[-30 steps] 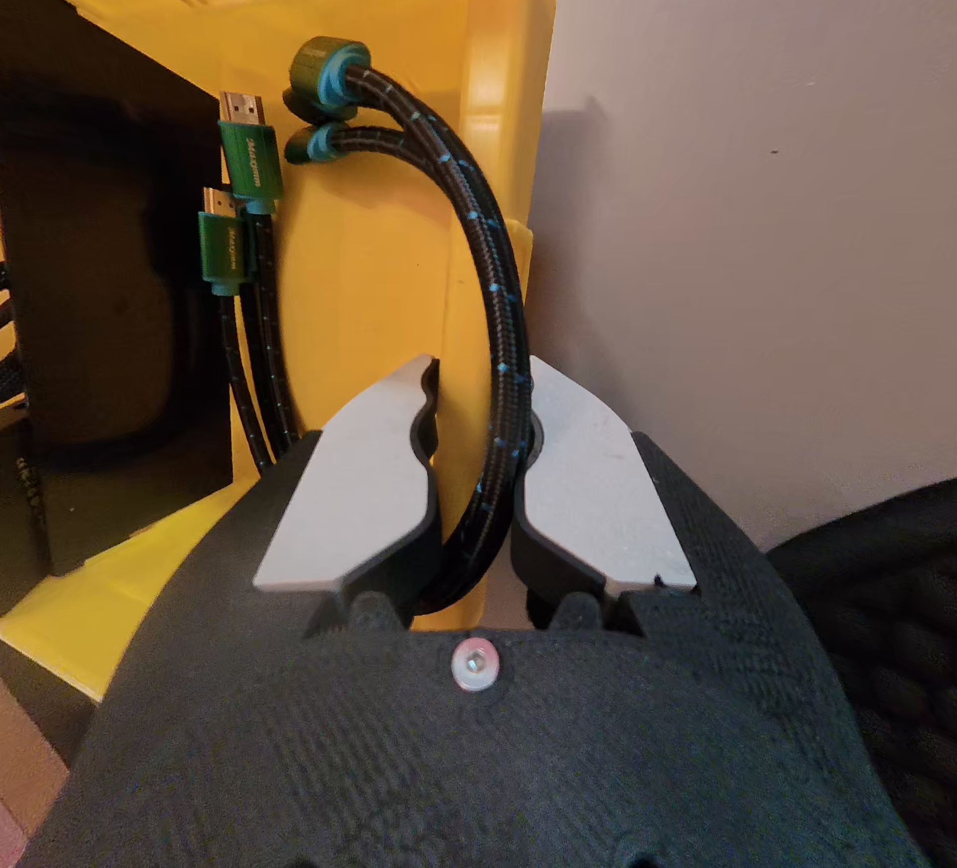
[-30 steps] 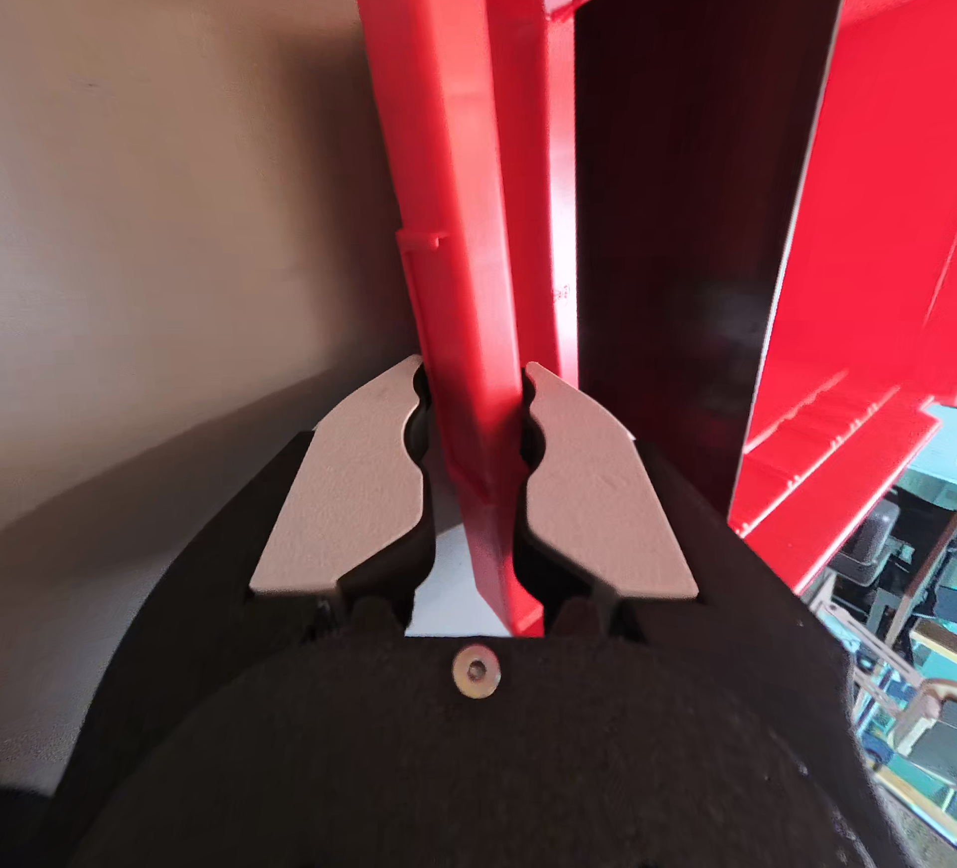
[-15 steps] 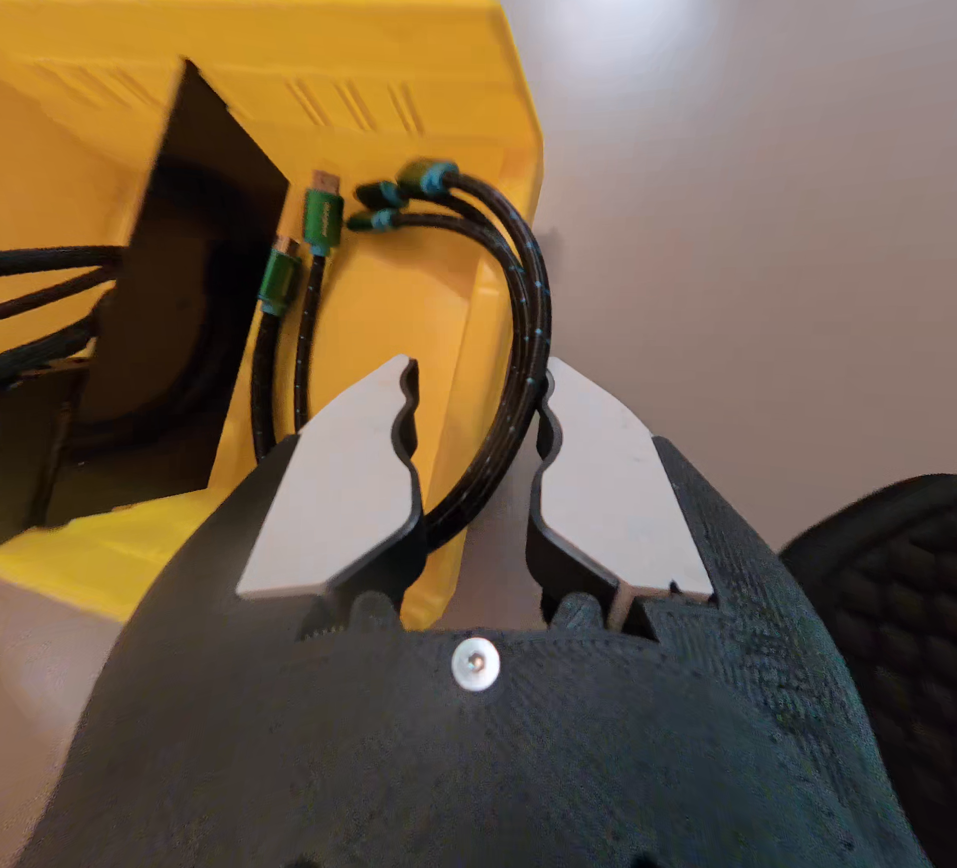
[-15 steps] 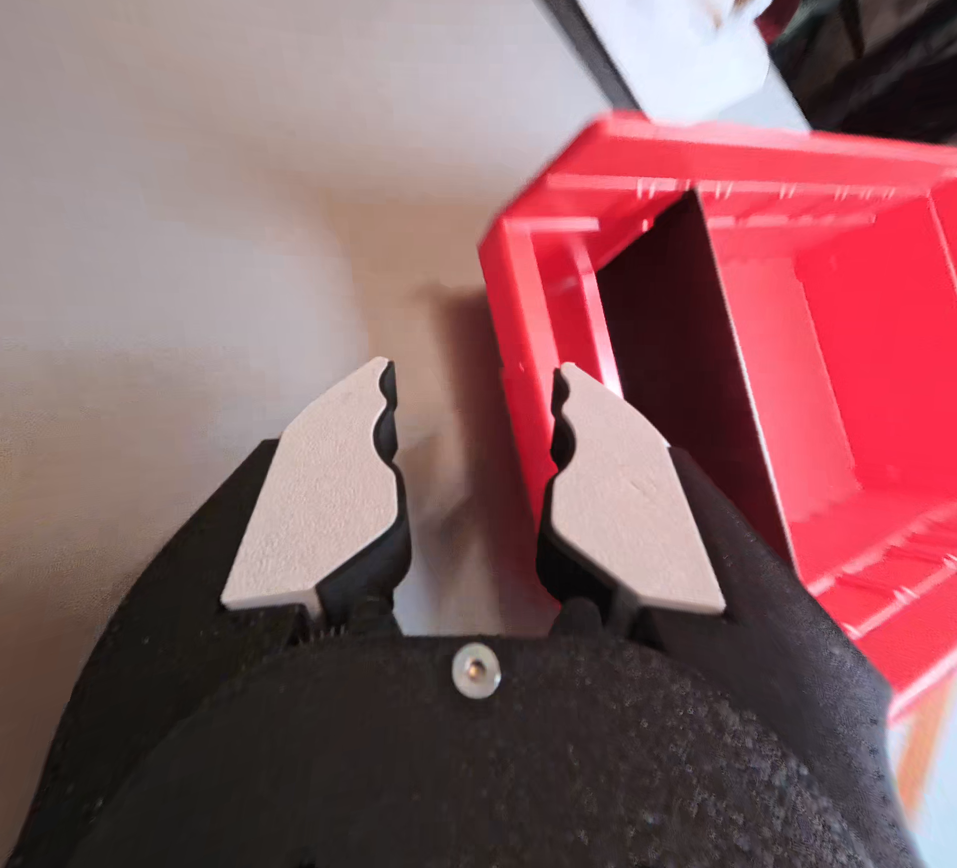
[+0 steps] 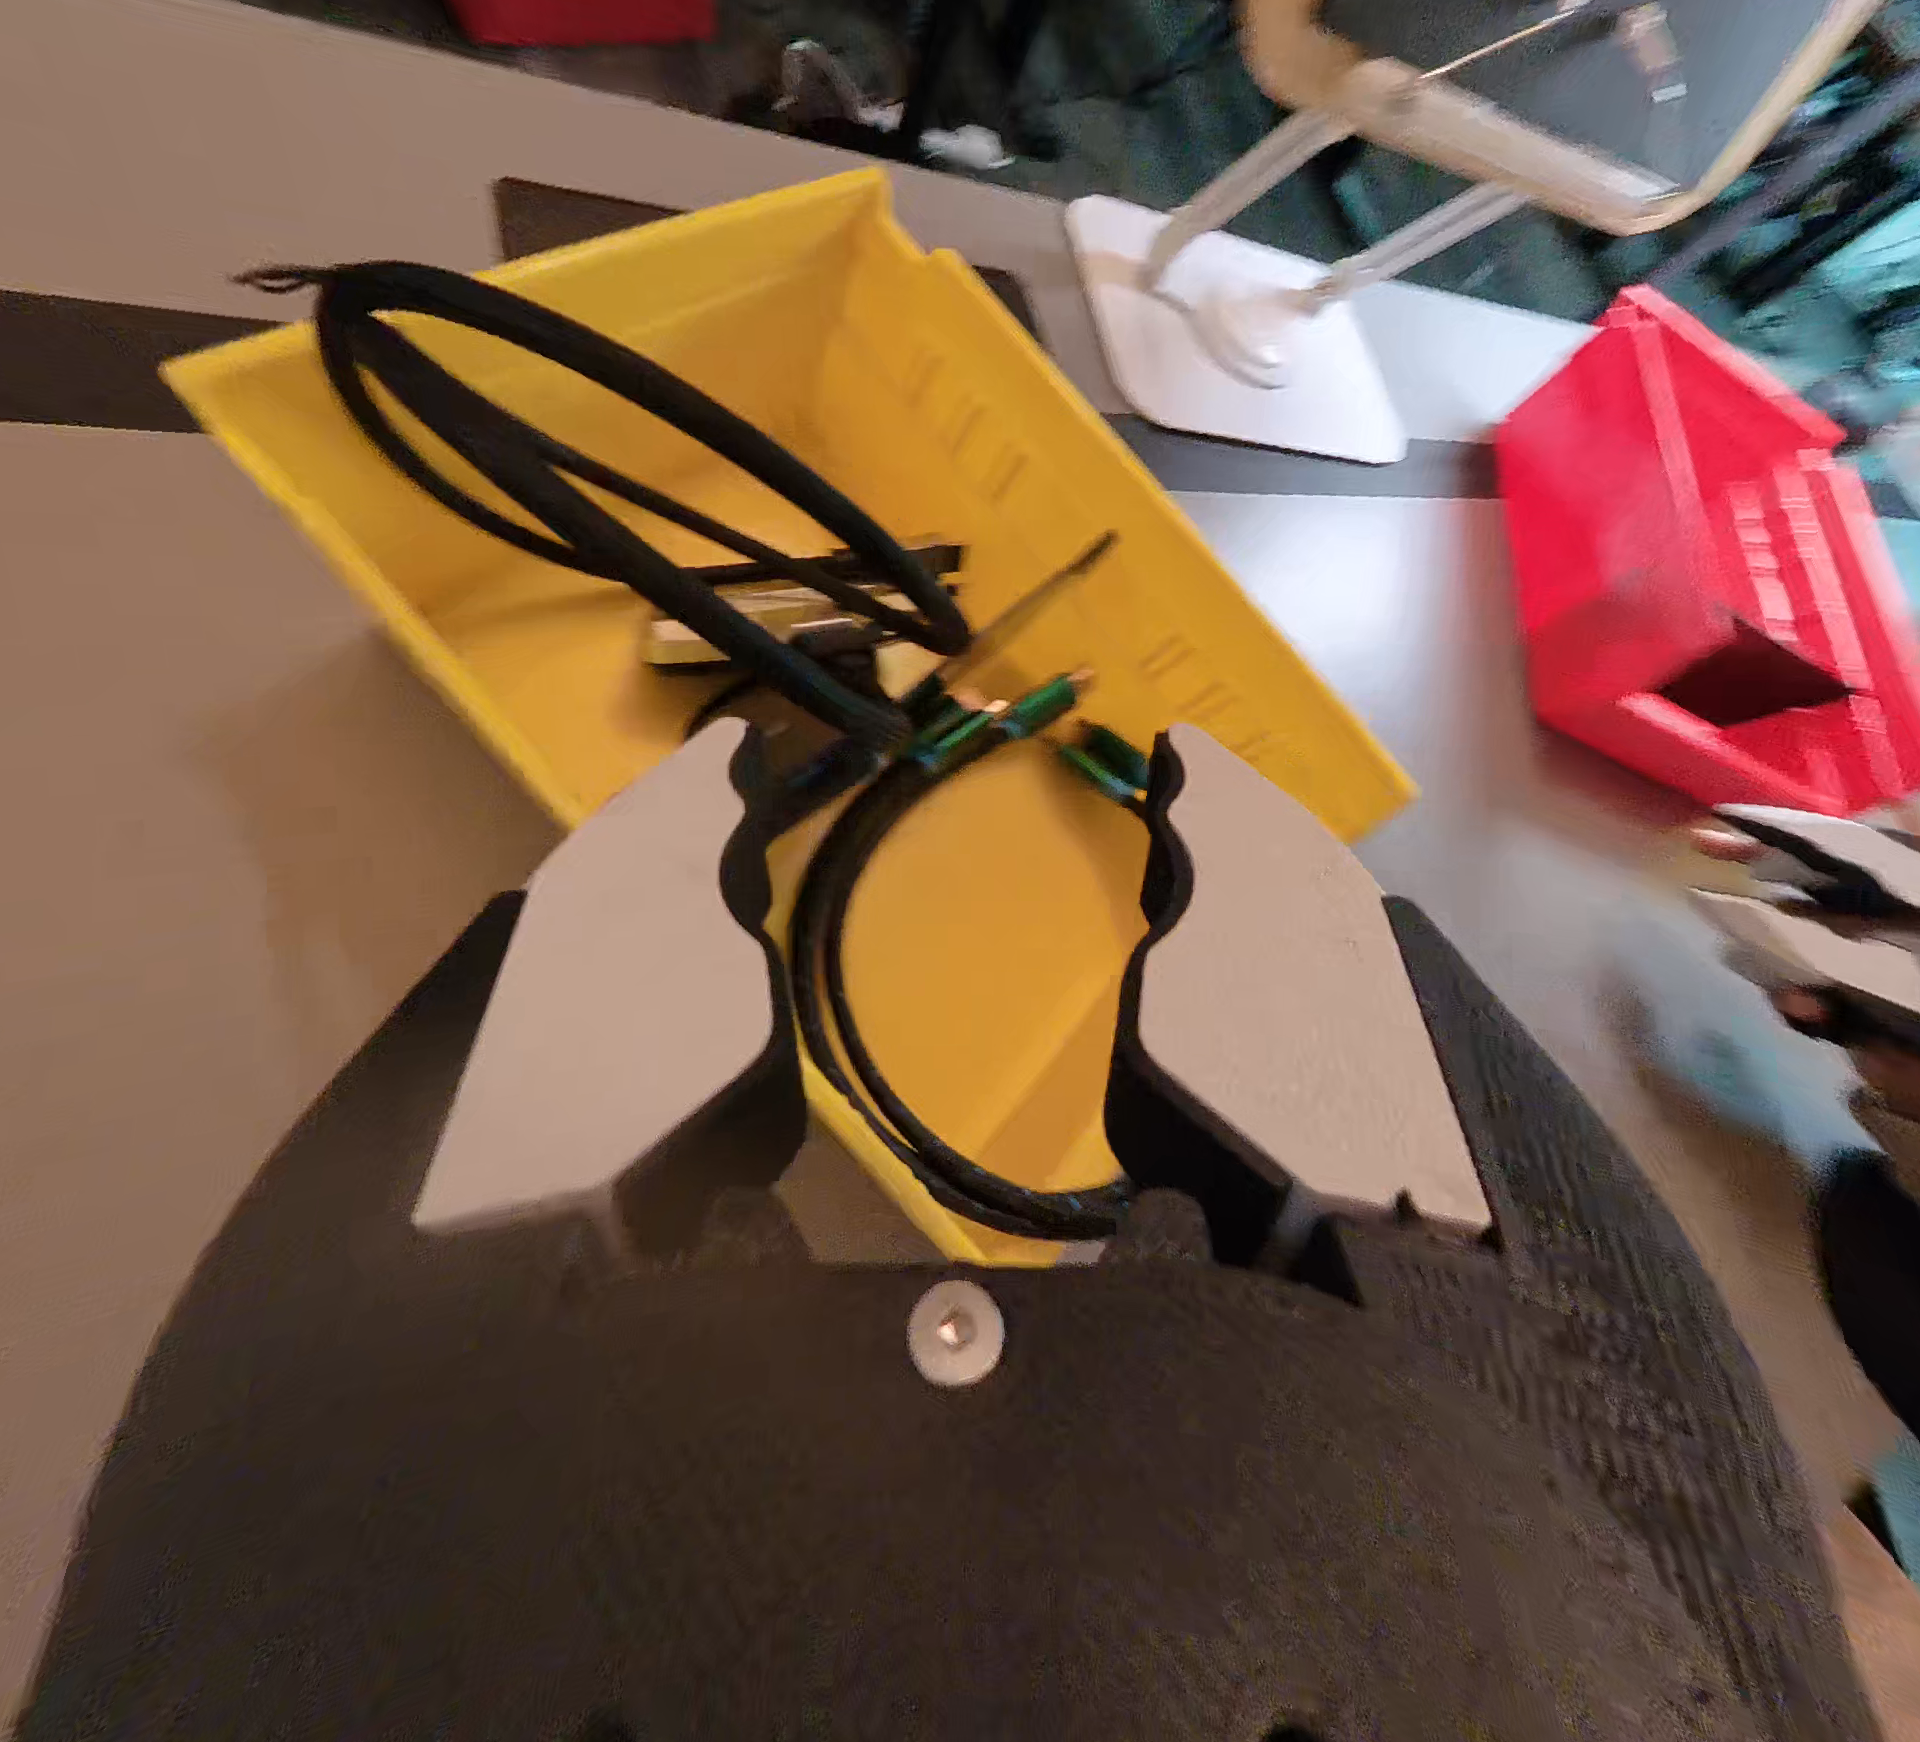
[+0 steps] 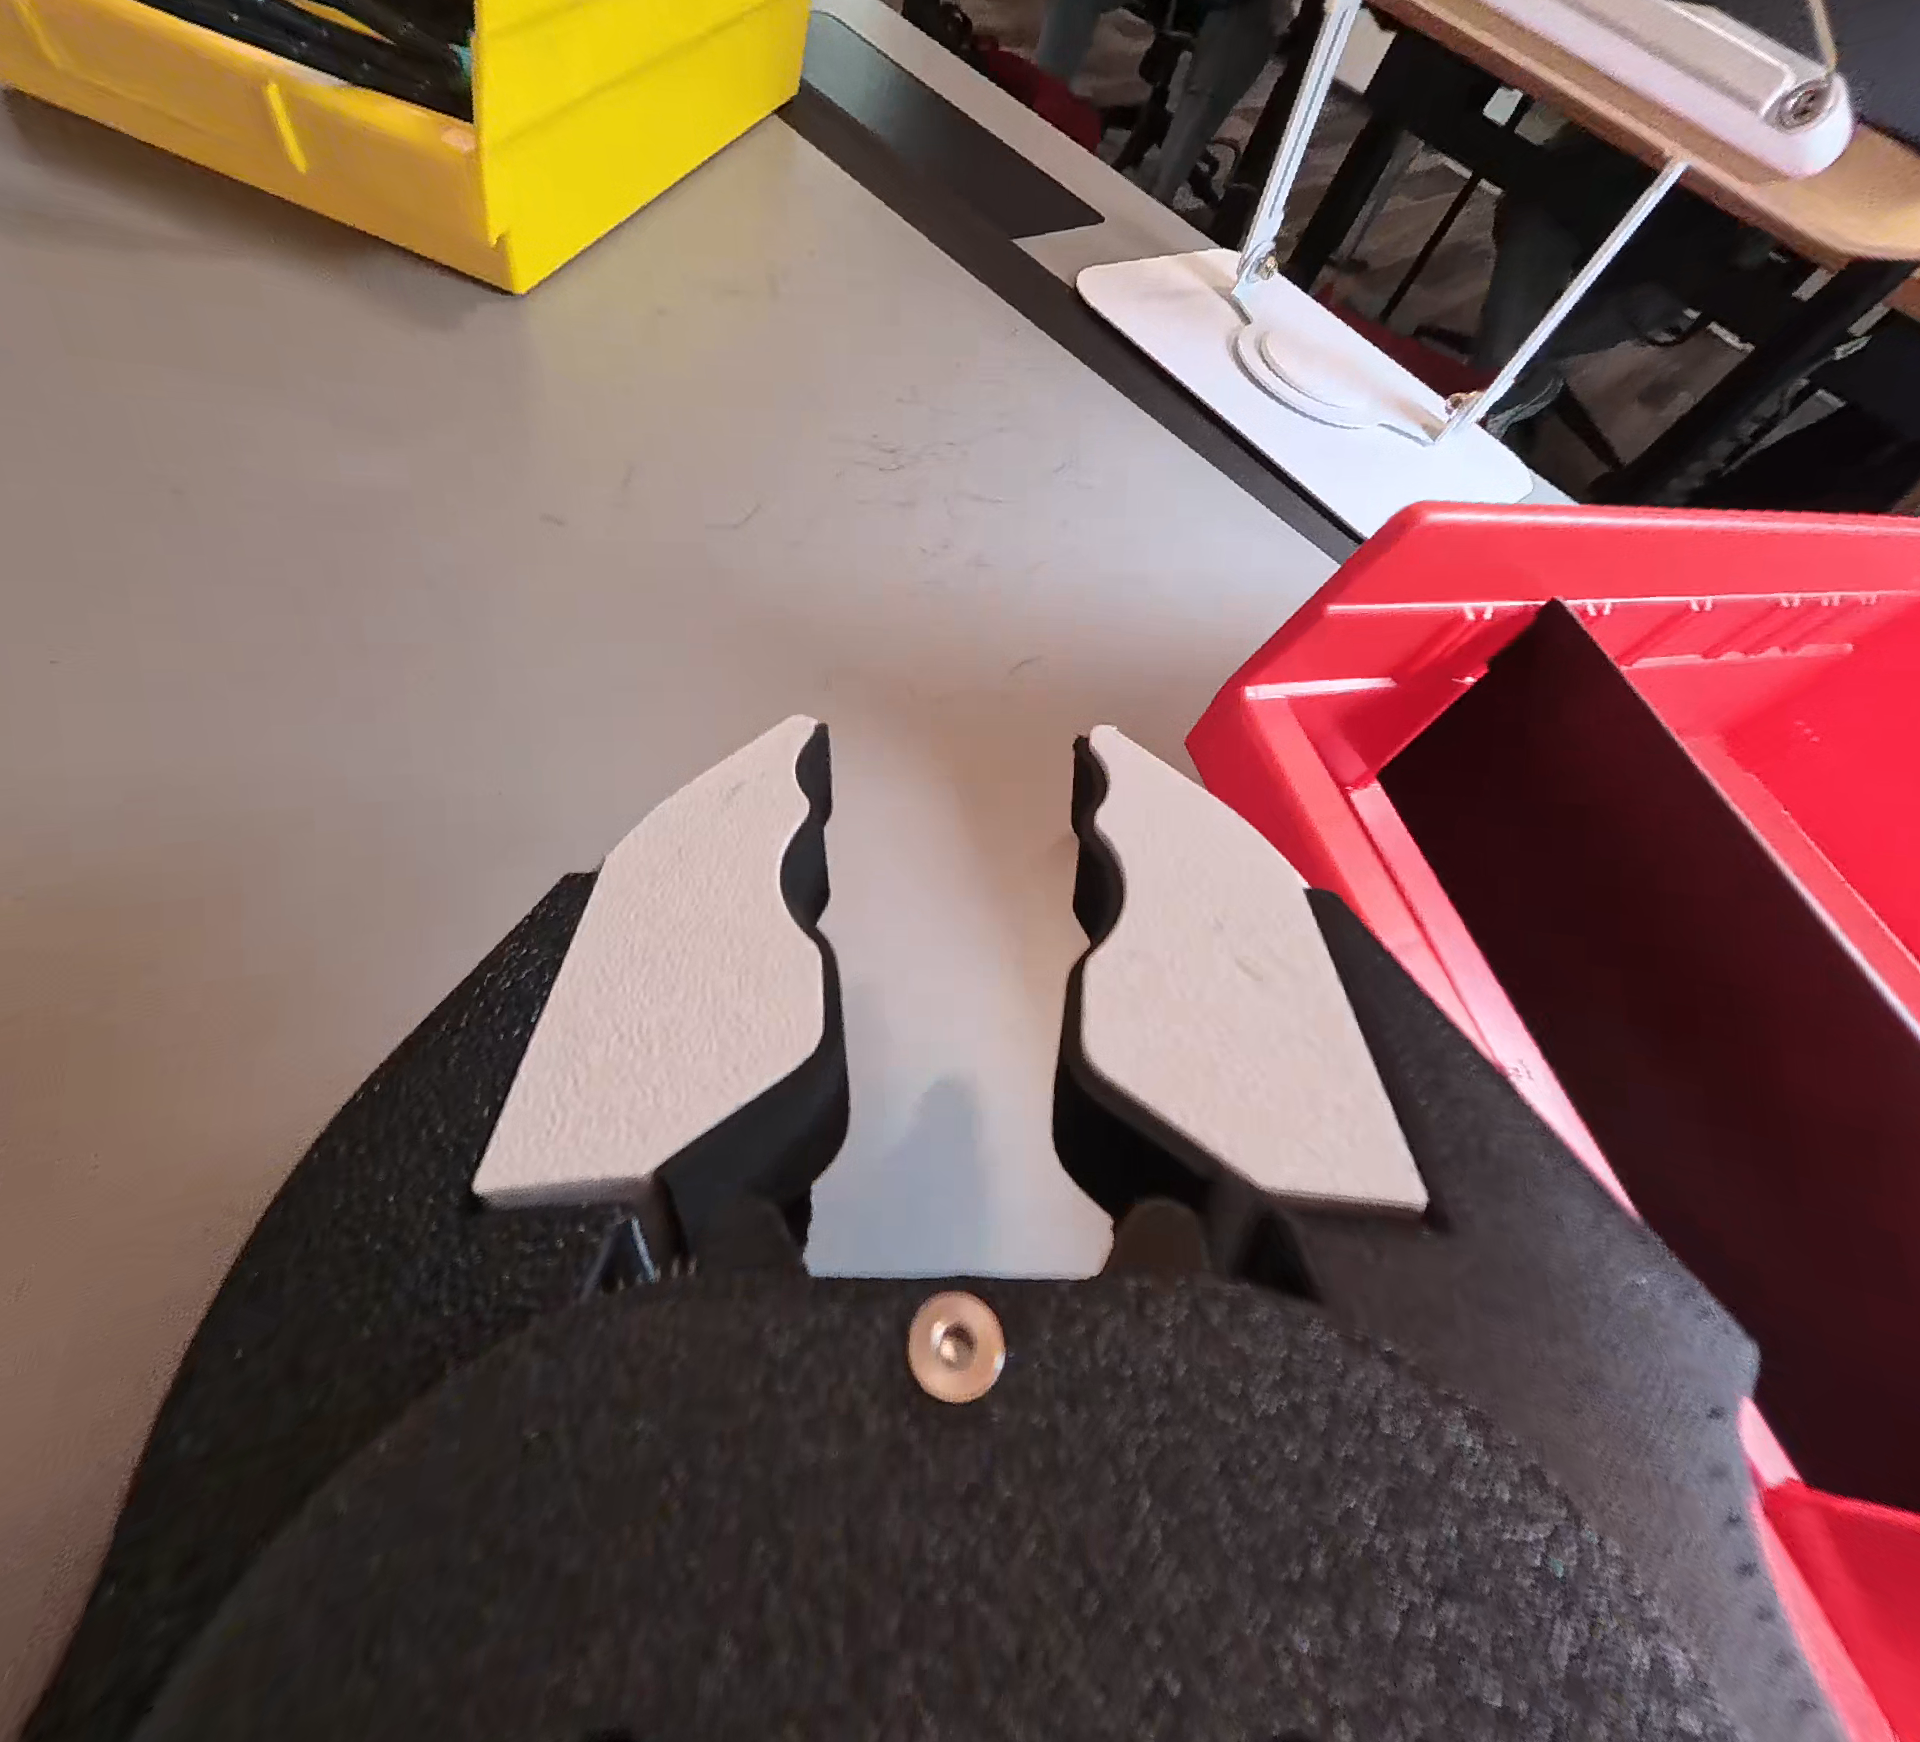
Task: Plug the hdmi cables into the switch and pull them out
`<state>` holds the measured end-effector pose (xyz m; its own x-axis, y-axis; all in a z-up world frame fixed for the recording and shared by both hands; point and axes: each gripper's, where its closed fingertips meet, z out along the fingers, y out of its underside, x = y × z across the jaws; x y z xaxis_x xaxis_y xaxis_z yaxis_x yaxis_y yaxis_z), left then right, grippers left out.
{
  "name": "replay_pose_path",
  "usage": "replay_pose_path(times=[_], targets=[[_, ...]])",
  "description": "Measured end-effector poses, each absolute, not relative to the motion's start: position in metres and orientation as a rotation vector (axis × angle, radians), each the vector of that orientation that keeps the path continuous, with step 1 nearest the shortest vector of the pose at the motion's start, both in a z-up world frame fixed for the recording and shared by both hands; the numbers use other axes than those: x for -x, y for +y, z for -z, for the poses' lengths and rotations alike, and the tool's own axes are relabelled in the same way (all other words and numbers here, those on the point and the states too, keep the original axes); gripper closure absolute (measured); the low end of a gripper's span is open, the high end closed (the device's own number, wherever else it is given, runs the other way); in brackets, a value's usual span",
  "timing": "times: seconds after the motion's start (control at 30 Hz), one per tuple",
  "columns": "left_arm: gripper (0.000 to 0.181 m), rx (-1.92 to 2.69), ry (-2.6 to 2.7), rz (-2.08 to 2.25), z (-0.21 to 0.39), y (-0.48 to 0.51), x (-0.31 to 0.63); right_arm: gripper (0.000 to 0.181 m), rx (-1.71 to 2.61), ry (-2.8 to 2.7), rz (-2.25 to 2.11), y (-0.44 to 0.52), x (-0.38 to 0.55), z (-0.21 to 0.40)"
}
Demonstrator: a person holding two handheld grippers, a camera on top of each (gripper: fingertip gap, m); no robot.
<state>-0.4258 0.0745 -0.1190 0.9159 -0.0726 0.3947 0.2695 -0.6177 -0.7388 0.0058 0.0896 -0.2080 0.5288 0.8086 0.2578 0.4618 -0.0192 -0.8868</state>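
The black braided HDMI cables with green plugs [image 5: 831,944] lie coiled in the yellow plastic bin [image 5: 1039,487] near the grey table's [image 6: 520,549] far edge, seemingly staged for picking. Left gripper [image 5: 951,861] hangs spread over them, gripping nothing; right gripper [image 6: 951,819], jaws apart and empty, hovers beside the red plastic bin [image 6: 1455,570].

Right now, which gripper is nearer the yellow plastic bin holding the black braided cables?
Left. The left gripper hovers open over the yellow bin's near end; the right gripper sits apart, beside the red bin.

Two bins [image 5: 727,404] [image 6: 1455,653], two grippers [image 5: 951,845] [image 6: 951,788]
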Motion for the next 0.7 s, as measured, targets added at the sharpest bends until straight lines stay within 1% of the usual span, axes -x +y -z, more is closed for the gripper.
replay_pose_path(times=[0.07, 0.17, 0.27, 0.3, 0.43, 0.57, 0.7], targets=[[0.105, 2.223, -0.211, 0.455, 0.128, 0.089, 0.431, 0.138, 1.671, -1.073, -0.429, 0.089, -0.004, 0.21], [0.105, 2.244, -0.314, 0.39, 0.135, 0.112, 0.441, 0.14, 1.668, -1.065, -0.439, 0.086, -0.003, 0.212], [0.117, 2.274, -0.372, 0.324, 0.139, 0.131, 0.45, 0.142, 1.645, -1.089, -0.397, 0.083, -0.003, 0.213], [0.118, 2.284, -0.382, 0.303, 0.139, 0.136, 0.452, 0.143, 1.64, -1.094, -0.388, 0.082, -0.003, 0.214], [0.142, 2.346, -0.378, 0.252, 0.137, 0.15, 0.453, 0.144, 1.645, -1.101, -0.401, 0.079, -0.003, 0.216], [0.153, 2.413, -0.336, 0.184, 0.13, 0.158, 0.447, 0.145, 1.637, -1.121, -0.39, 0.076, -0.002, 0.217], [0.165, 2.453, -0.173, 0.109, 0.114, 0.163, 0.428, 0.147, 1.615, -1.135, -0.365, 0.075, -0.003, 0.214]])
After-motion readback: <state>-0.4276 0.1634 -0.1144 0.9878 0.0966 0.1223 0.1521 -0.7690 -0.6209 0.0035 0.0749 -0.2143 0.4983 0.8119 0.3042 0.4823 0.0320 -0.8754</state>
